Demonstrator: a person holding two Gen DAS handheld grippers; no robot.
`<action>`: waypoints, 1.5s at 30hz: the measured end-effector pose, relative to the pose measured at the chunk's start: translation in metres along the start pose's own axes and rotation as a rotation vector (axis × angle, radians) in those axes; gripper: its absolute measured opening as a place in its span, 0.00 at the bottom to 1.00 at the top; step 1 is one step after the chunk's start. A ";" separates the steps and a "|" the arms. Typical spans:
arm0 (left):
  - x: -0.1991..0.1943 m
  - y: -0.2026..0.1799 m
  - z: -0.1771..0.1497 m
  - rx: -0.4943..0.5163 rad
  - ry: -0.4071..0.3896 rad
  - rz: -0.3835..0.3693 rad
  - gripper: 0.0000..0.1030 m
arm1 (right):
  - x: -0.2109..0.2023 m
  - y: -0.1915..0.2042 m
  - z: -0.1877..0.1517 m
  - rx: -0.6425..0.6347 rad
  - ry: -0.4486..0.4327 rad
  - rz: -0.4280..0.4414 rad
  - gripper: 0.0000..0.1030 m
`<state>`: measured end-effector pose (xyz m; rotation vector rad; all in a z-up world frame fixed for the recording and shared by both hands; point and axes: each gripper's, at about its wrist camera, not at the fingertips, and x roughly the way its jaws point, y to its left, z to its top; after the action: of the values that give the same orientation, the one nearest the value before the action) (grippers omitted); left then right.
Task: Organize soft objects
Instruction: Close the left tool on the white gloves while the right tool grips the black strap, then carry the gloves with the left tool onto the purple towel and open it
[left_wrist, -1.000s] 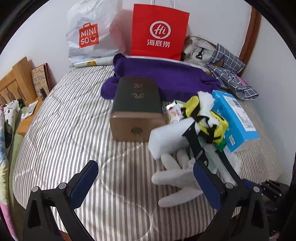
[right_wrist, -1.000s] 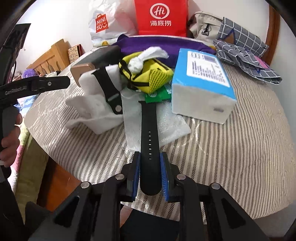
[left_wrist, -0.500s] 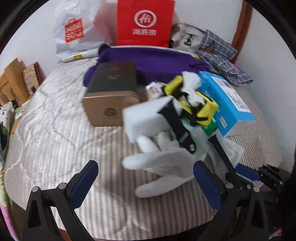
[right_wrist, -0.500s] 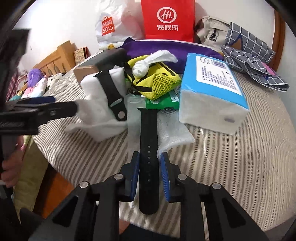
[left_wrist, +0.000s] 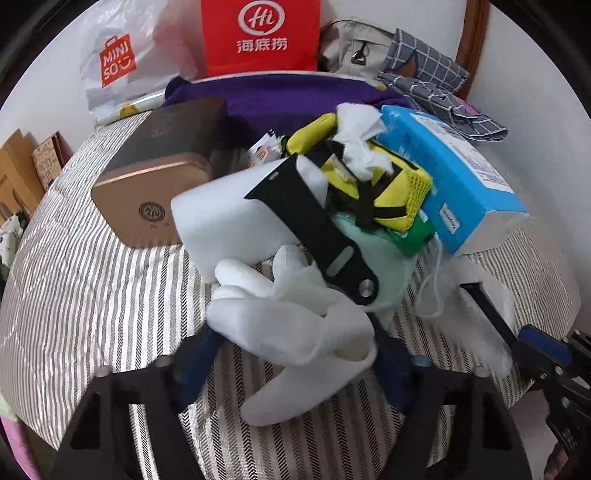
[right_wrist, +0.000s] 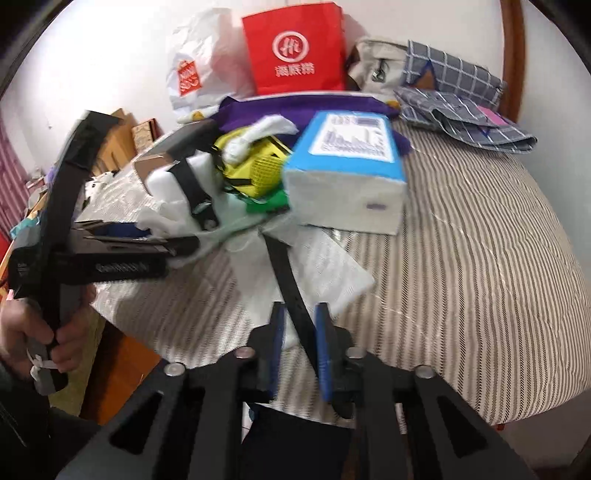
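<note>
Two grippers: both engaged.
Left gripper: fingers apparently closing around white glove; limp, grip mid-palm.
Right gripper: narrowly parted, flexible watch strap between.

The bedcover is striped grey and white — the glove is white, the strap black, the pouch yellow, the box blue, the bag red.

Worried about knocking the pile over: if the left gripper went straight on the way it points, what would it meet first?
Probably the white glove, already between the left gripper's fingers; just beyond lie the white foam block and black strap.
</note>
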<state>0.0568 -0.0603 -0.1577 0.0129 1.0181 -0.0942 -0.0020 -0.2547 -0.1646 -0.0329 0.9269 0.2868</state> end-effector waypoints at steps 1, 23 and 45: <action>-0.001 0.000 0.000 0.004 -0.002 -0.006 0.50 | 0.002 -0.001 -0.002 0.006 0.006 -0.002 0.14; -0.044 0.054 -0.006 -0.090 -0.047 -0.062 0.11 | -0.015 -0.001 0.007 0.027 -0.042 -0.020 0.03; -0.097 0.104 0.030 -0.176 -0.184 -0.023 0.11 | -0.031 -0.002 0.037 0.071 -0.066 -0.066 0.03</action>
<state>0.0402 0.0489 -0.0631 -0.1653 0.8399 -0.0260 0.0099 -0.2582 -0.1184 0.0118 0.8682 0.1926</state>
